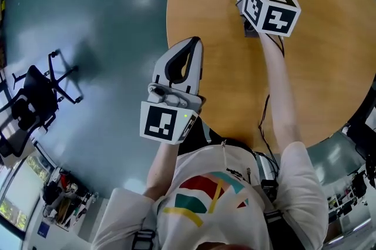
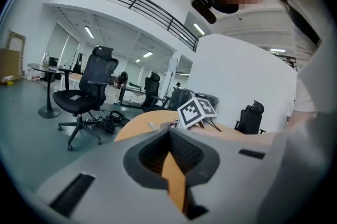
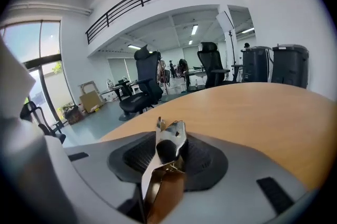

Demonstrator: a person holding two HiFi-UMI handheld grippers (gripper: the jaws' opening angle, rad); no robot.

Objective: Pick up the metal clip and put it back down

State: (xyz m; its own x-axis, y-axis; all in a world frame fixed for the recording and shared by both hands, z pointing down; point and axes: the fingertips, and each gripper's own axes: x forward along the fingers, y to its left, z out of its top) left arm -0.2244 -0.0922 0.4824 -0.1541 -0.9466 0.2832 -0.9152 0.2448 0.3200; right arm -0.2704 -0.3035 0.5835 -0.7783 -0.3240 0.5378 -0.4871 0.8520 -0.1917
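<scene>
**Left gripper (image 1: 197,42).** It hangs over the left edge of the table (image 1: 329,78). Its claw is pressed together with nothing in it. Hazard: low. It stands well apart from the work and could interfere only if swung inward across the table.

**Right gripper (image 3: 168,138).** It is over the table toward the far edge, tilted downward. Its claw is pinching the metal clip (image 3: 164,170), which stands upright between the pads.

Hazards, as judged:
- Slip. The clip is smooth, thin sheet metal caught on a narrow part, so a loosening pinch could let it twist or drop early.
- Overshoot. The table's left edge shows just past the jaws in the right gripper view. A release at an angle could send the clip sliding or bouncing off onto the floor.
- Hard contact. No view shows whether the clip is touching the wood. Pressing down further could lever it out of the pads.

**Clip, appearance.** Bright silver metal with two flat leaves splayed at the top and a dark rounded opening beneath them. The lower body shows a brownish tint, probably a reflection of the wood. It looks light, rigid and springy.
</scene>
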